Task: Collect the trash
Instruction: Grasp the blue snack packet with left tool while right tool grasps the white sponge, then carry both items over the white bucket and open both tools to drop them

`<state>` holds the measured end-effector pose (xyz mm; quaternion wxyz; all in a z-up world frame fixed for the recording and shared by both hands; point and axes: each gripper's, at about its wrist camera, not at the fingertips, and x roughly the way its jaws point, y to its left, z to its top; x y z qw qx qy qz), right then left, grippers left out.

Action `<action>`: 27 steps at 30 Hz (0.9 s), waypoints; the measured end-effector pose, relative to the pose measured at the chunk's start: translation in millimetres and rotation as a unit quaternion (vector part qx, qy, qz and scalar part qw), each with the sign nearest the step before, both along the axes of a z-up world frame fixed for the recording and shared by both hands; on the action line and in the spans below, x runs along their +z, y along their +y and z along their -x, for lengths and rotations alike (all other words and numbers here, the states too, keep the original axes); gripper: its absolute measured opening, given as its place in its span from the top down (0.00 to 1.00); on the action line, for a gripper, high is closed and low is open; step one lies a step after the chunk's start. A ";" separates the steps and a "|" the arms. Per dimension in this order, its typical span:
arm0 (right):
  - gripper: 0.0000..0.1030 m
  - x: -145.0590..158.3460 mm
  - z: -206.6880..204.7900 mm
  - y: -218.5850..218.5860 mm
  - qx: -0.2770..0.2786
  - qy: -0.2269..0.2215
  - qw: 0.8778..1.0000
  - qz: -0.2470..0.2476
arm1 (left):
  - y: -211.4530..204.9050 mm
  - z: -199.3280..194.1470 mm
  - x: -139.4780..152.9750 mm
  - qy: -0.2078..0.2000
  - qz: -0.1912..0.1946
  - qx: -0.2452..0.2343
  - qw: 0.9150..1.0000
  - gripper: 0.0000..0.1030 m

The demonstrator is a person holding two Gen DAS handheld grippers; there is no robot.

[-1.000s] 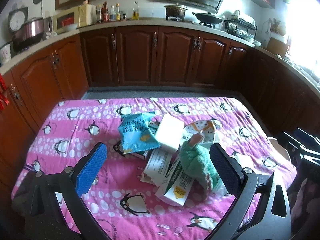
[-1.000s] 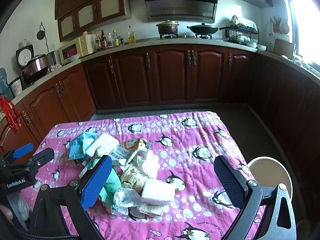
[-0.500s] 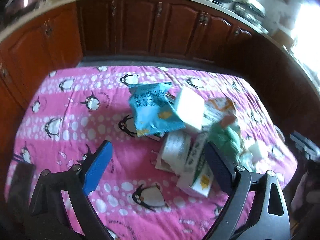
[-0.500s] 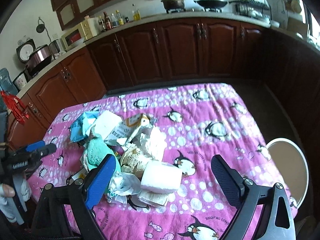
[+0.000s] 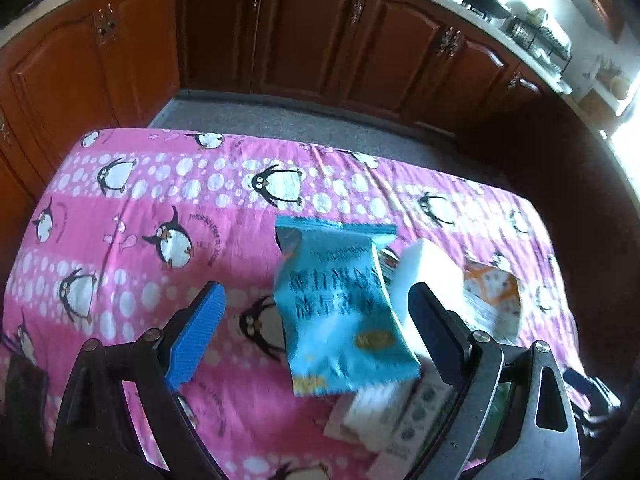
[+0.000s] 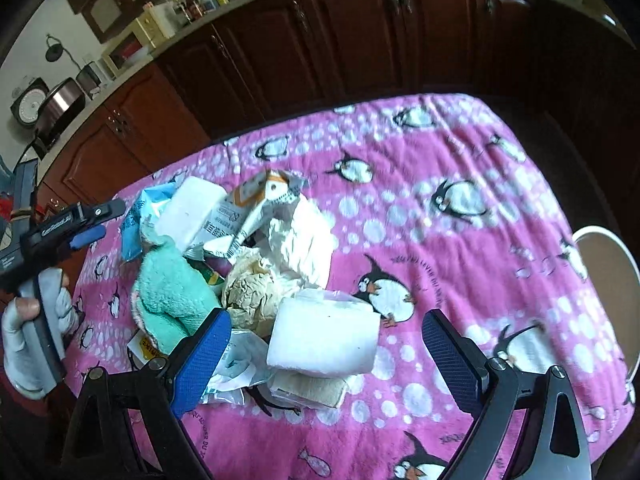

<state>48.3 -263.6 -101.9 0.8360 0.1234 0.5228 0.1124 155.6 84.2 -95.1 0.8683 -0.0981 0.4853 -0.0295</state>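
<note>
Trash pile (image 6: 256,276) w/ blue bag (image 5: 340,312), white block, green cloth sits mid desk (image 6: 460,248). Pink cloth bare by edges. Left claw (image 5: 316,332) & right claw (image 6: 326,356) both wide, holding nothing.

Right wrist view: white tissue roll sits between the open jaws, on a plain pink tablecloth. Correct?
Not quite. The tablecloth is pink with a penguin print, not plain, as the right wrist view shows. The white tissue roll does sit between the right gripper's open jaws.

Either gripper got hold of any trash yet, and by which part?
Nothing held. Left gripper is open around the blue packet, pads clear of it; right gripper is open over the white roll.
</note>
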 end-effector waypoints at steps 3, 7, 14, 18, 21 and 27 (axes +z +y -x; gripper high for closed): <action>0.07 -11.0 -3.0 2.8 0.000 0.016 1.000 0.003 | -5.7 -11.7 -10.5 0.016 -0.009 -0.006 1.000 0.10; 0.09 -21.2 -3.3 2.5 -0.004 0.030 1.000 -0.004 | -13.1 -20.2 -18.7 0.025 -0.034 -0.018 0.999 0.10; 0.47 -25.1 0.9 -5.1 -0.011 0.033 0.999 -0.040 | -6.6 -17.8 -23.0 0.031 0.006 -0.019 0.999 0.43; 0.50 -14.2 9.2 -8.1 -0.009 0.015 0.999 -0.043 | 1.3 -7.5 -14.9 0.021 0.013 -0.013 1.000 0.45; 0.50 -0.3 12.4 -13.1 -0.009 -0.005 0.999 -0.049 | 7.0 4.3 2.5 0.000 0.018 -0.014 1.000 0.45; 0.50 20.6 18.9 -25.3 -0.020 -0.033 0.998 -0.054 | -4.0 27.6 43.6 -0.034 0.031 -0.045 0.998 0.45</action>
